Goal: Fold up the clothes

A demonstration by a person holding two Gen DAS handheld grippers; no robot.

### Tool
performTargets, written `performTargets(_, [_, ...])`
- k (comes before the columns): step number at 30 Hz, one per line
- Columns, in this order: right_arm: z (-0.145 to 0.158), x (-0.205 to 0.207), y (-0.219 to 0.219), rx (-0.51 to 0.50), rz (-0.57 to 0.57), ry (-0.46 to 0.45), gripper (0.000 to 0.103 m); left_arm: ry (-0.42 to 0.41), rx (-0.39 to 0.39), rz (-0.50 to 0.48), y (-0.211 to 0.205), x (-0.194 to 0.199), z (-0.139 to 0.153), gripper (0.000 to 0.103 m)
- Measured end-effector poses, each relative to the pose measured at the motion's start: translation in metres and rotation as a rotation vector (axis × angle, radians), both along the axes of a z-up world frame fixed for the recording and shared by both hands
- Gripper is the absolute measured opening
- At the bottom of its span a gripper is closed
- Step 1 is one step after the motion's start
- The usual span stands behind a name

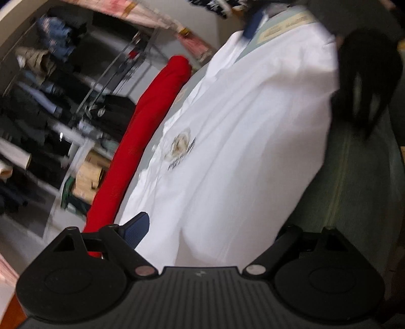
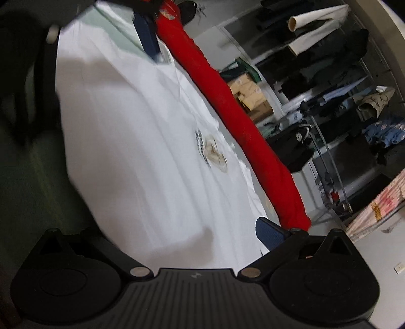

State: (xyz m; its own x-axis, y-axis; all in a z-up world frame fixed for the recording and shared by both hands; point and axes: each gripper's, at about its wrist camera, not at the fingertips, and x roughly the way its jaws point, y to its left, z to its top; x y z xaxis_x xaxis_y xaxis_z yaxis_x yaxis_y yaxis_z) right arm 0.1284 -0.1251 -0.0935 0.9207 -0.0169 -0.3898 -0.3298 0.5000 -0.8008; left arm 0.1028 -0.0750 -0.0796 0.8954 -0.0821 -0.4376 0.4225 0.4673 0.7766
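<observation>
A white shirt (image 1: 240,131) with a gold and dark chest emblem (image 1: 181,146) lies spread on a grey-green table (image 1: 354,177). My left gripper (image 1: 205,220) is at one end of it, open; its blue-padded left finger (image 1: 136,227) shows and the other finger is hidden by the cloth. At the opposite end of the shirt (image 2: 131,141) my right gripper (image 2: 200,227) is also open, with only its blue right finger (image 2: 268,235) showing. Each view catches the other gripper's blue finger (image 1: 253,22) (image 2: 145,33) at the far end.
A long red fabric roll (image 1: 141,131) (image 2: 240,121) lies along the table's far edge beside the shirt. Beyond it stand shelves and racks of clothes (image 1: 50,101) (image 2: 341,101) and cardboard boxes (image 2: 250,96). Both views are motion-blurred.
</observation>
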Motion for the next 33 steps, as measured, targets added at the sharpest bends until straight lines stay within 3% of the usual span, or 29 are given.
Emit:
performTargets(4, [-0.008,-0.009,-0.044,-0.063,-0.093,-0.03,0.103,0.011,-0.017,0.041,0.016,-0.003,0.001,0.089])
performTargets(6, [-0.006,-0.006,-0.061,-0.029,-0.125,-0.02,0.103,0.008,-0.011,0.042,0.015,-0.005,0.0,0.089])
performTargets(8, [-0.004,0.0,-0.062,-0.013,-0.132,-0.015,0.103,-0.01,0.018,0.034,0.008,-0.006,-0.002,0.089])
performTargets(11, [-0.011,0.008,-0.04,-0.093,-0.08,-0.061,0.103,-0.033,0.066,0.003,-0.001,-0.002,-0.003,0.086])
performTargets(15, [-0.017,0.008,-0.03,-0.144,0.008,-0.086,0.103,-0.033,0.118,-0.03,-0.005,-0.006,-0.013,0.067])
performTargets(18, [-0.013,0.01,-0.04,-0.102,0.008,-0.046,0.103,-0.026,0.148,-0.049,-0.007,-0.01,-0.021,0.052])
performTargets(20, [-0.014,0.013,-0.039,-0.105,0.01,-0.039,0.103,-0.021,0.168,-0.061,-0.008,-0.013,-0.026,0.039])
performTargets(21, [-0.015,0.012,-0.036,-0.122,0.011,-0.041,0.102,-0.019,0.178,-0.068,-0.008,-0.014,-0.029,0.028])
performTargets(24, [-0.021,0.003,-0.029,-0.155,0.033,-0.029,0.087,-0.01,0.215,-0.084,-0.014,-0.019,-0.04,0.003])
performTargets(26, [-0.026,-0.005,-0.028,-0.151,0.047,-0.008,0.053,-0.021,0.216,-0.077,-0.016,-0.021,-0.046,0.0])
performTargets(27, [-0.033,-0.01,-0.025,-0.165,0.064,0.005,0.042,-0.019,0.212,-0.074,-0.016,-0.021,-0.046,0.0])
performTargets(28, [-0.039,-0.015,-0.023,-0.179,0.082,0.018,0.016,-0.016,0.209,-0.071,-0.016,-0.021,-0.046,0.0])
performTargets(29, [-0.047,-0.017,-0.02,-0.227,0.104,0.031,0.009,-0.009,0.208,-0.071,-0.016,-0.02,-0.045,0.0])
performTargets(30, [-0.055,-0.019,-0.016,-0.288,0.114,0.009,0.009,-0.002,0.207,-0.071,-0.016,-0.019,-0.044,0.0])
performTargets(33, [-0.045,-0.01,-0.013,-0.299,0.106,0.074,0.009,-0.003,0.218,-0.07,-0.016,-0.019,-0.044,0.0])
